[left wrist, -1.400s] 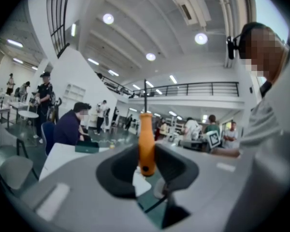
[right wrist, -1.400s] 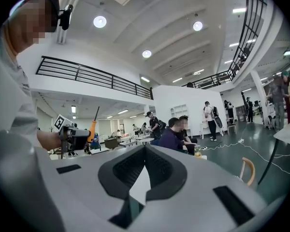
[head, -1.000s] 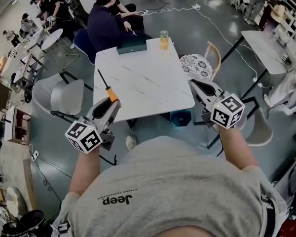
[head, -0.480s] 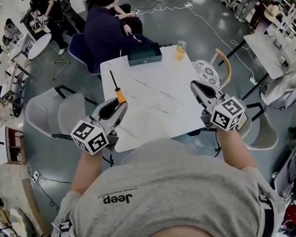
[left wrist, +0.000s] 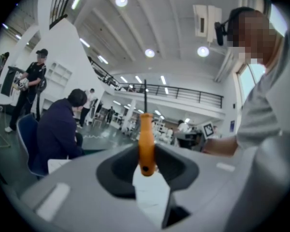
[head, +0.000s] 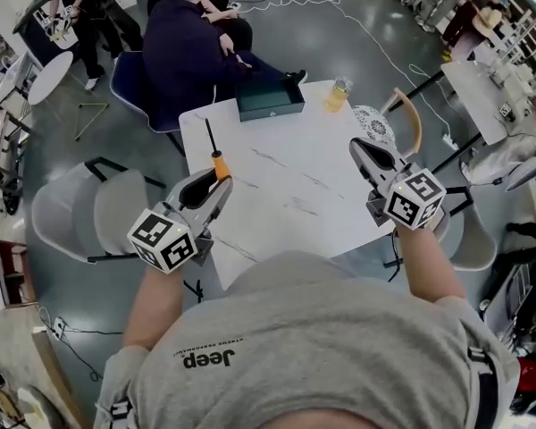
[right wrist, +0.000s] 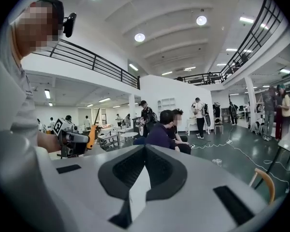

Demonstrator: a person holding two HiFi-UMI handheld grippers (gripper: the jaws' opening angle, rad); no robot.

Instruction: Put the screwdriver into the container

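My left gripper is shut on the orange handle of the screwdriver, over the white table's left edge; the black shaft points away, up and to the far side. In the left gripper view the screwdriver's handle stands upright, pinched where the left gripper closes. The dark green open container sits at the table's far edge, well beyond the screwdriver tip. My right gripper hovers over the table's right edge, shut and holding nothing; in its own view the right gripper is closed.
A cup with a yellow drink stands right of the container. A person in dark blue sits just behind the table's far side. A grey chair is at the left, a wooden chair with a patterned cushion at the right.
The table has swung and shifted in the head view, and the container lies more to the right. Both grippers keep their pose; the left still holds the screwdriver.
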